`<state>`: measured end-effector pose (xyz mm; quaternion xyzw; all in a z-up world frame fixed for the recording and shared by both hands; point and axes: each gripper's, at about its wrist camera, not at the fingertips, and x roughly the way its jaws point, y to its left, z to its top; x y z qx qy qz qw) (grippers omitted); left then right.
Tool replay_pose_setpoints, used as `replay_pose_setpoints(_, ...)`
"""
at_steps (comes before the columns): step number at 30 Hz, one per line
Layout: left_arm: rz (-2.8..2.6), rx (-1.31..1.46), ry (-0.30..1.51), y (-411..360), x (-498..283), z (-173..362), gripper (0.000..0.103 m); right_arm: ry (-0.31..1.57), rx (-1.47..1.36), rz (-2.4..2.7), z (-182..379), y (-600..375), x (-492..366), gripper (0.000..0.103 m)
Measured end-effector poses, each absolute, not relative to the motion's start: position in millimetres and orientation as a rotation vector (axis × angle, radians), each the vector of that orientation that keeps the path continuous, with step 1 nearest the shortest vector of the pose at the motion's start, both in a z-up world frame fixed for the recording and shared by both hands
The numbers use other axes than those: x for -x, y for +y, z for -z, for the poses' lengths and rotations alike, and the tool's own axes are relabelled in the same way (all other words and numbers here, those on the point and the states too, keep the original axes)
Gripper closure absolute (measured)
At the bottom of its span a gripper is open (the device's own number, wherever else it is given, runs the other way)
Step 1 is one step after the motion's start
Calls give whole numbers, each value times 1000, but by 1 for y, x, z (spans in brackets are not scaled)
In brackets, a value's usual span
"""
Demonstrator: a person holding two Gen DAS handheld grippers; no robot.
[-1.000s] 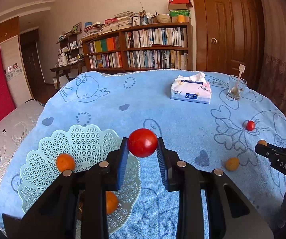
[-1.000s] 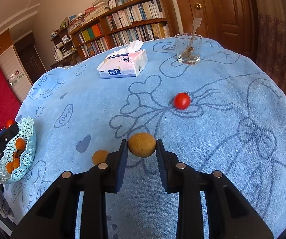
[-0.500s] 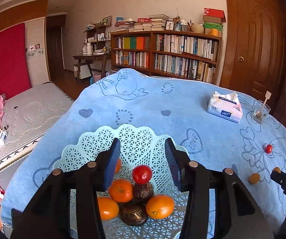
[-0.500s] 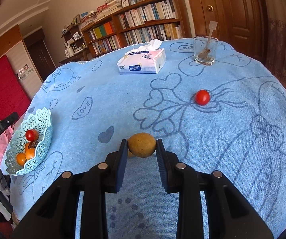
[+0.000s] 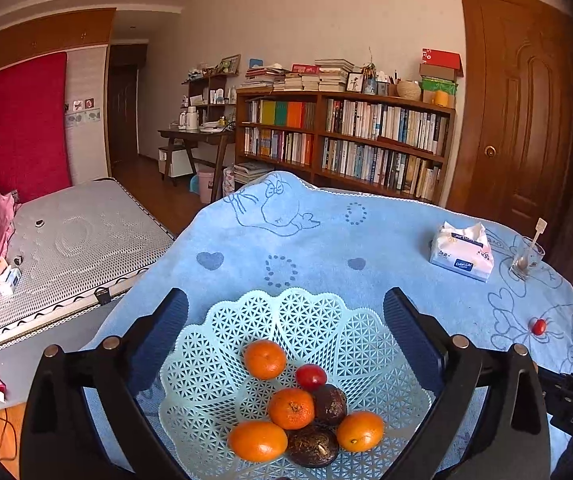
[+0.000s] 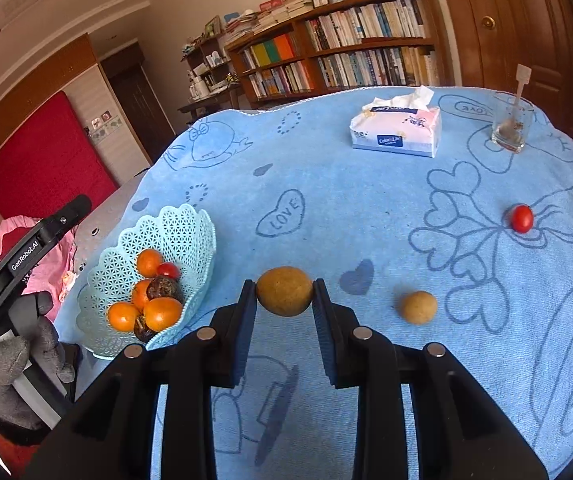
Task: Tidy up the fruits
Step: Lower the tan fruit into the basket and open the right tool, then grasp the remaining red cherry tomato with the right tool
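Now the brown fruit [image 6: 284, 291] is held by the right claw [image 6: 284, 294]; the left claw [image 5: 286, 312] is spread wide, empty; carriage toward the basket [image 6: 190, 224] at ten o'clock is called for.

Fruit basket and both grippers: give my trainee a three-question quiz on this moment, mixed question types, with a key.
1. True or false: the left gripper is clamped on a cherry tomato.
2. Multiple choice: what is the right gripper holding? A) an orange B) a brown oval fruit C) the tissue pack
3. Short answer: how many oranges lie in the light blue lattice basket, seen from the left wrist?

Key
1. False. Its jaws stand wide apart over the basket; a cherry tomato lies inside with the other fruit.
2. B. The brown oval fruit sits between the fingers, above the blue tablecloth.
3. Four; one is here.
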<state>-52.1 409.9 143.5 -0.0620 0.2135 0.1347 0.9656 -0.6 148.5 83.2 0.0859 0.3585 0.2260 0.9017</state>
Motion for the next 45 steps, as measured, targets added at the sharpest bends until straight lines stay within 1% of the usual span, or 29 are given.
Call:
replay_pose_setpoints(8,-283,162,428,431,56,-147,3,733,-112,-565,-95,219,-1,73)
replay_pose_setpoints(13,-286,189,427,439,57,-147,3,735,-99,-595,-95,246,-7,73)
replay_pose_setpoints(15,-283,194,428,440,57,-147,3,741,-102,-598,-93,248,-9,69)
replay_pose_setpoints(16,-281,194,429,440,57,-147,3,741,-105,-594,-91,248,-9,60)
replay_pose_setpoints(17,-278,194,430,439,57,-147,3,738,-112,-582,-89,246,-10,56)
replay_pose_setpoints(22,-267,196,443,435,54,-144,3,763,-161,-521,-79,225,-18,54)
replay_pose_setpoints(26,-252,191,454,429,52,-141,3,772,-199,-454,-71,203,-25,43)
replay_pose_setpoints(31,-224,172,470,418,49,-137,3,780,-217,-365,-63,174,-33,37)
replay_pose_setpoints(45,-164,133,518,394,40,-123,3,777,-224,-54,-47,63,-63,36)
